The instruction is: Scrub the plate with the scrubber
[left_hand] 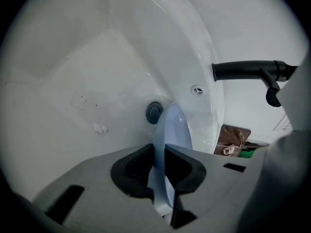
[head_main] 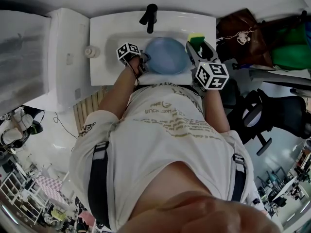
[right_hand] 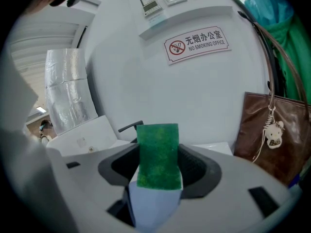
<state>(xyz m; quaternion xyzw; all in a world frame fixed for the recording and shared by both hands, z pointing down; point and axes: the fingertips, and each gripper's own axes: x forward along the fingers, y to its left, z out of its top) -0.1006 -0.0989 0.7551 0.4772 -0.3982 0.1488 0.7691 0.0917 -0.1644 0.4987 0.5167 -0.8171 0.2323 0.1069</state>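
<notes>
White sink (head_main: pixel 104 42) has the pale blue plate (head_main: pixel 166 55) tilted in its basin, left claw (left_hand: pixel 159 152) pinching its rim, I'd guess to steady it for scrubbing. Meanwhile the right claw (right_hand: pixel 158 166) grips the green scrubber (right_hand: pixel 157 152) just right of it, not touching yet.

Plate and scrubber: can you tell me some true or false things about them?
1. The left hand-held gripper pinches the rim of the blue plate. True.
2. The scrubber is red. False: it is green.
3. The plate is over the white sink. True.
4. The scrubber is rubbing the plate. False: the right hand-held gripper holds it off to the plate's side, not on it.
5. The tap is black. True.
</notes>
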